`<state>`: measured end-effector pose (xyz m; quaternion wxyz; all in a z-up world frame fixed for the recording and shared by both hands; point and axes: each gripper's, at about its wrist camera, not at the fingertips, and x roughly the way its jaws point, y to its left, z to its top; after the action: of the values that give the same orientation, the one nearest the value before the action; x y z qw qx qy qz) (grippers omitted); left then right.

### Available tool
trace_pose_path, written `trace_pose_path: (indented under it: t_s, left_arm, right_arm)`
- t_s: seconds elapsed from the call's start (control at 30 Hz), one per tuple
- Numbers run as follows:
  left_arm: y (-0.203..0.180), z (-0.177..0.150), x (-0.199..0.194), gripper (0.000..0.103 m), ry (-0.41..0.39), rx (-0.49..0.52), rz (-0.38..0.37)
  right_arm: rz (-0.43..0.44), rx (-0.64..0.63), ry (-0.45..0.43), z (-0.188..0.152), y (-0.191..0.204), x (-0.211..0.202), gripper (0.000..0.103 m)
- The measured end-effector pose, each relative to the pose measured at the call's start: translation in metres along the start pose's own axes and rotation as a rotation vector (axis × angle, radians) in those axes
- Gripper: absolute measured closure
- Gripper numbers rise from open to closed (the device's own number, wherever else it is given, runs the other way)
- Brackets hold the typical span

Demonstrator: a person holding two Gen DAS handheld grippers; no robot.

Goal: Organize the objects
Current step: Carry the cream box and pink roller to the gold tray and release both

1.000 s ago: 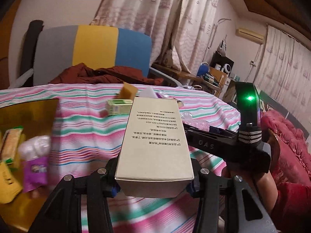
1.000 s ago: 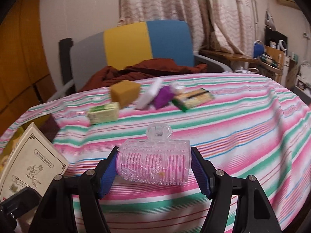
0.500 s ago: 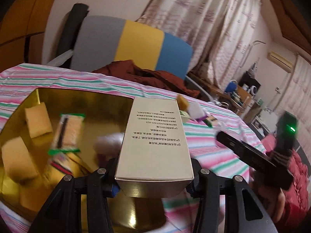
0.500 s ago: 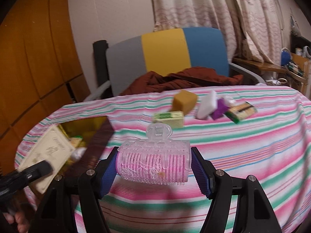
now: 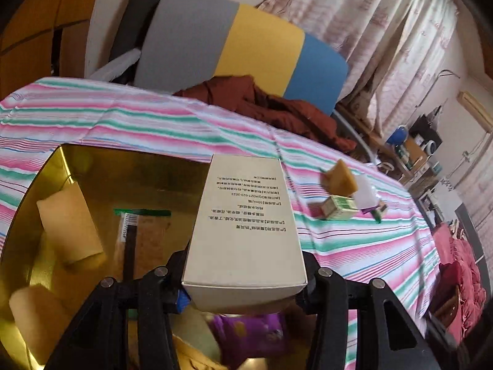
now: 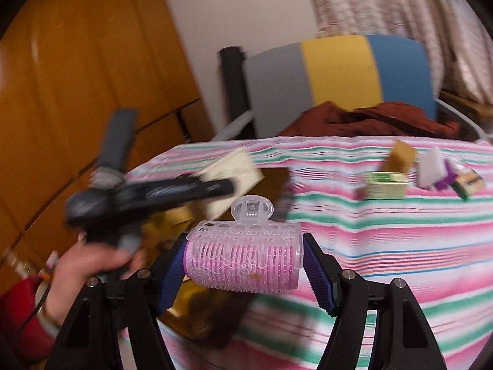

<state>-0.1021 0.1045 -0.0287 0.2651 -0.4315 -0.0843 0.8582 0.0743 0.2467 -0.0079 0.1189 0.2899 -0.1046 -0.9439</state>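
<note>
My left gripper point(image 5: 245, 280) is shut on a beige carton box point(image 5: 246, 225) with printed text, held above a gold tray point(image 5: 129, 166). The tray holds tan sponge blocks point(image 5: 69, 225), a green-edged packet point(image 5: 141, 231) and a purple packet point(image 5: 252, 336). My right gripper point(image 6: 245, 262) is shut on a pink hair roller point(image 6: 243, 259) with a clear clip, over the tray's near edge. In the right wrist view the left gripper point(image 6: 148, 197) with its box point(image 6: 231, 172) shows blurred at left.
On the striped tablecloth point(image 5: 354, 246) lie a tan block point(image 5: 339, 178), a green-and-cream small box point(image 5: 339, 209), a white piece and a purple item point(image 6: 445, 178). A grey, yellow and blue chair point(image 5: 246, 46) with a dark red cloth point(image 5: 271, 108) stands behind the table.
Both grippers have swung left toward the gold tray, each keeping its object. The box now hangs over the tray, and the roller is near the tray's edge.
</note>
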Motion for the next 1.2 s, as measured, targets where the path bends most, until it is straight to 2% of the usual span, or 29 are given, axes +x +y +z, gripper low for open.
trace_pose_path:
  t_s: [0.07,0.17,0.23,0.33,0.37,0.4,0.47,0.6,0.77,0.93,1.2]
  left_arm:
    - [0.005,0.004,0.002,0.050,-0.001,-0.022,0.007]
    - [0.015,0.012,0.013,0.044,0.045,-0.055,0.009]
    - [0.020,0.016,0.014,0.043,0.055,-0.072,0.018]
    - [0.027,0.017,0.003,0.043,0.017,-0.104,0.029]
    - [0.029,0.016,-0.003,0.043,-0.002,-0.116,0.025]
    - [0.033,0.015,-0.012,0.043,-0.031,-0.131,0.036]
    - [0.035,0.014,-0.026,0.042,-0.077,-0.136,0.073]
    - [0.042,0.006,-0.055,0.041,-0.164,-0.160,0.132]
    - [0.048,-0.005,-0.072,0.040,-0.196,-0.202,0.141]
    - [0.048,-0.022,-0.082,0.040,-0.213,-0.224,0.152]
    - [0.025,-0.037,-0.082,0.040,-0.193,-0.152,0.138]
  right_arm:
    - [0.008,-0.039,0.021,-0.003,0.012,0.007,0.032]
    - [0.027,-0.077,0.056,-0.010,0.023,0.016,0.032]
    - [0.033,-0.093,0.085,-0.016,0.028,0.023,0.032]
    - [0.054,-0.099,0.123,-0.023,0.030,0.028,0.031]
    - [0.057,-0.104,0.130,-0.025,0.032,0.028,0.026]
    - [0.052,-0.109,0.127,-0.026,0.032,0.028,0.016]
    - [0.058,-0.108,0.109,-0.027,0.034,0.025,0.009]
    - [0.057,-0.099,0.088,-0.025,0.032,0.021,0.009]
    - [0.042,-0.049,0.079,-0.025,0.020,0.017,0.009]
    - [0.021,-0.010,0.066,-0.024,0.009,0.010,0.009]
    - [-0.019,0.048,0.049,-0.020,-0.009,0.007,0.009]
